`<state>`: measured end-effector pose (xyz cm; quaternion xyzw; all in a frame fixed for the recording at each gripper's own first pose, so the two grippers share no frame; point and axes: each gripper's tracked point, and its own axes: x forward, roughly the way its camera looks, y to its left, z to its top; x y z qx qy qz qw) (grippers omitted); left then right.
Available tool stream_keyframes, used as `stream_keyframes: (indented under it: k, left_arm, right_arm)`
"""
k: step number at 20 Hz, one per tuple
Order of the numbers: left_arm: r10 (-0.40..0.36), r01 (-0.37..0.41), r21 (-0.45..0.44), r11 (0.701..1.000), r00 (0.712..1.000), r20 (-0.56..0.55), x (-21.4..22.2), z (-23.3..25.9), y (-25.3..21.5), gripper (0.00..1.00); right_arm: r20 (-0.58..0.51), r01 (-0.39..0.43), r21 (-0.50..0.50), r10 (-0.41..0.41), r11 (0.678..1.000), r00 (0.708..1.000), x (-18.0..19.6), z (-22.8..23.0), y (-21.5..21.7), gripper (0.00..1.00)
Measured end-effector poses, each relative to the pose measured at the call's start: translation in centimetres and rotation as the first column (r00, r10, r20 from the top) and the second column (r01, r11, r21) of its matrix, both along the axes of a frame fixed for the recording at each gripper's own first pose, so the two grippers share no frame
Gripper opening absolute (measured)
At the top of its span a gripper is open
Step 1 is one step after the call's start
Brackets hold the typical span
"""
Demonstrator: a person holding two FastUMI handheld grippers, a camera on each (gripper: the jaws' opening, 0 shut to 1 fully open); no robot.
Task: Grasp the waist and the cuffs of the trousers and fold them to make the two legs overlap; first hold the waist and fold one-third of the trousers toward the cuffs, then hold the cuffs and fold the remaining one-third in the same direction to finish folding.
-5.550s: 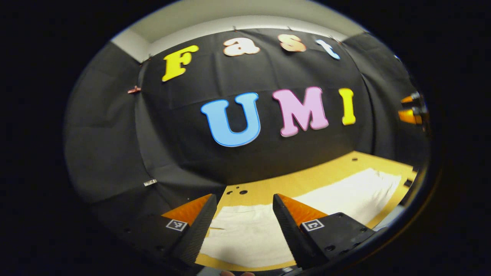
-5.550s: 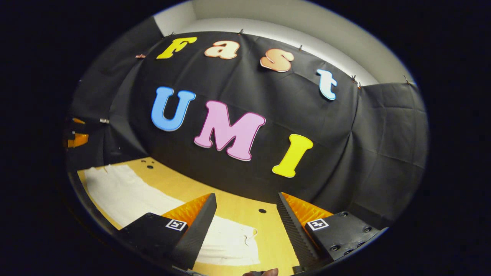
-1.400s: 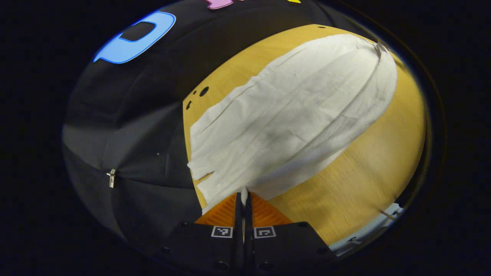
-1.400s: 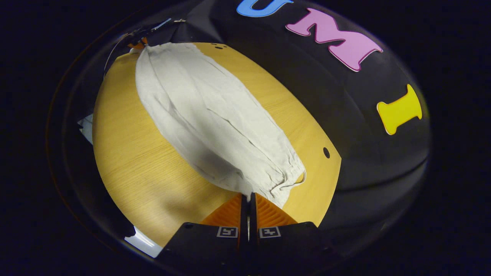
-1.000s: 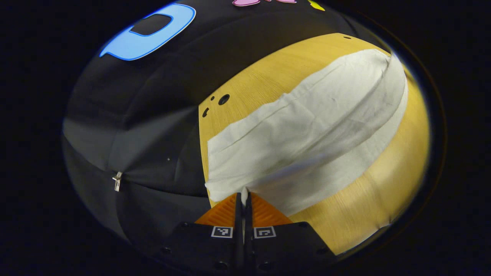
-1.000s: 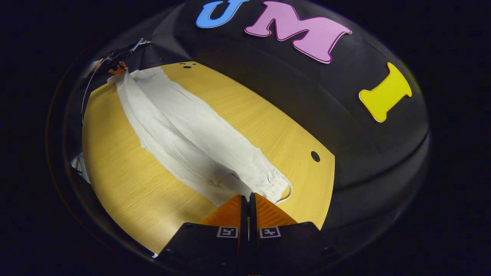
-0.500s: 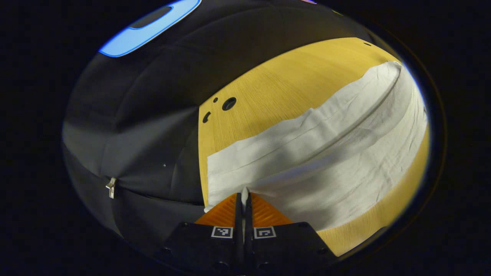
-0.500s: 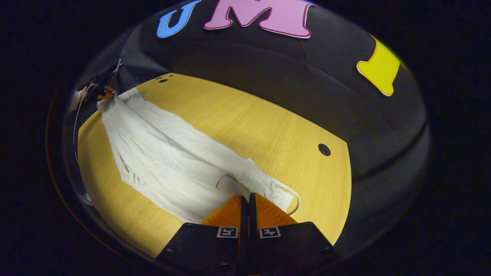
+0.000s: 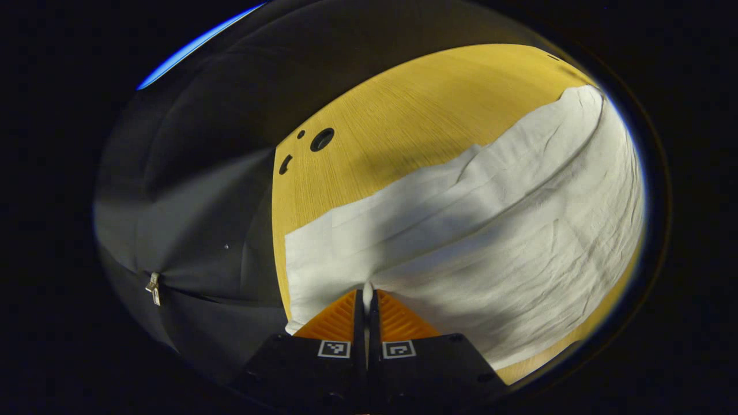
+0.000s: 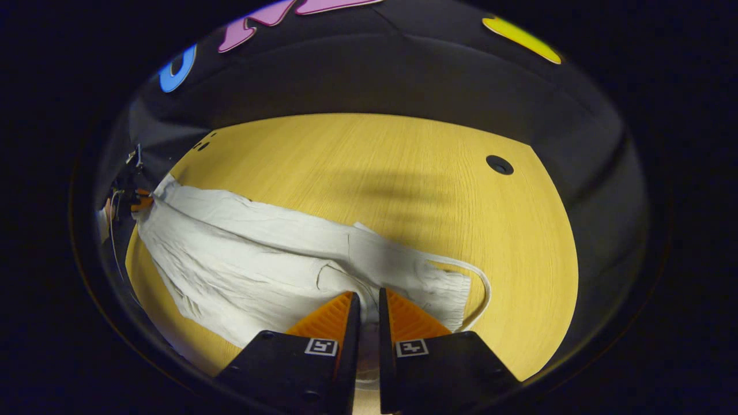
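The white trousers [image 9: 473,230] lie flat on the wooden table [image 9: 403,109], one leg folded over the other, so that they form a long band. In the left gripper view the band runs from the cuff end at the near left edge of the table away to the upper right, where the waist end lies. In the right gripper view the same trousers [image 10: 242,253] stretch from the gathered waist at the near right away to the far left.

The right gripper view shows the elastic waistband and a drawstring loop [image 10: 478,288] lying on the bare wood just beside the waist. It also shows the other gripper far off at the left end of the cloth. The left gripper view shows the plain cuff edge close up.

The left gripper [image 9: 367,300] has its fingers pressed together on a pinch of cloth at the cuffs. The right gripper [image 10: 367,302] has a narrow gap between its fingers, over the waist; whether they press the cloth I cannot tell.

The table has round holes [image 9: 322,139] near its far corners. Black cloth walls [image 9: 196,190] stand behind it.
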<state>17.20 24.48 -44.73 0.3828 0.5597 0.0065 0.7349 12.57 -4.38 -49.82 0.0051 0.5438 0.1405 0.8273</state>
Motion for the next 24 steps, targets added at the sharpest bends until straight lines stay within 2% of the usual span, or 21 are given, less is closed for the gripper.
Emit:
stream_keyframes:
  k: [2,3,4,6,7,8,9,10,13,16,17,20,24]
  left_arm:
    - [-0.007,0.007,-0.011,1.0,1.0,0.015,0.3,-0.1,-0.3,0.07]
    - [-0.012,0.012,-0.002,1.0,0.999,0.031,0.5,0.0,-0.4,0.1]
    - [-0.018,0.018,0.004,1.0,0.999,0.042,0.7,0.4,0.0,0.29]
    - [-0.018,0.018,-0.008,1.0,0.998,0.055,0.7,0.7,-0.1,0.67]
    - [-0.017,0.018,-0.013,1.0,0.998,0.062,0.7,1.0,-0.1,0.72]
    - [-0.015,0.016,-0.01,1.0,0.997,0.069,0.6,1.4,0.2,0.84]
    - [-0.01,0.012,-0.027,1.0,0.997,0.077,0.3,1.8,-0.1,0.92]
    - [-0.006,0.01,-0.049,0.999,0.996,0.084,0.1,1.8,-0.3,0.96]
    - [-0.002,0.014,-0.102,0.995,0.993,0.117,-0.9,2.9,-1.5,0.96]
    - [-0.009,0.029,-0.122,0.992,0.986,0.165,-1.9,4.4,-2.2,0.96]
    - [-0.007,0.029,-0.125,0.992,0.984,0.18,-2.2,5.0,-2.4,0.96]
    - [0.014,0.019,-0.142,0.99,0.973,0.23,-3.6,6.6,-2.8,0.96]
    - [0.085,-0.035,-0.178,0.983,0.955,0.284,-5.8,8.4,-2.8,0.96]
  right_arm:
    - [0.011,0.053,0.037,-0.054,0.998,0.998,0.8,0.3,0.3,0.26]
    - [0.018,0.081,0.057,-0.082,0.995,0.996,1.2,0.5,0.6,0.33]
    - [0.024,0.105,0.058,-0.107,0.993,0.994,1.3,0.8,0.2,0.49]
    - [0.057,0.154,0.056,-0.157,0.986,0.986,2.0,1.9,-0.7,0.68]
    - [0.077,0.186,0.077,-0.192,0.98,0.978,2.5,2.7,-0.9,0.63]
    - [0.09,0.222,0.11,-0.232,0.969,0.969,2.8,3.8,-1.0,0.72]
    - [0.096,0.262,0.146,-0.277,0.954,0.956,2.9,4.9,-1.1,0.72]
    - [0.1,0.302,0.171,-0.321,0.938,0.942,2.8,5.9,-1.6,0.76]
    - [0.127,0.412,0.196,-0.44,0.89,0.889,2.0,7.8,-3.9,0.77]
    - [0.12,0.526,0.24,-0.563,0.816,0.818,-0.7,9.6,-5.4,0.76]
    - [0.111,0.551,0.242,-0.587,0.799,0.802,-1.9,9.7,-5.6,0.77]
    - [0.095,0.6,0.231,-0.631,0.766,0.77,-5.0,9.2,-5.9,0.76]
    - [0.043,0.629,0.177,-0.644,0.757,0.764,-8.2,6.7,-5.4,0.76]
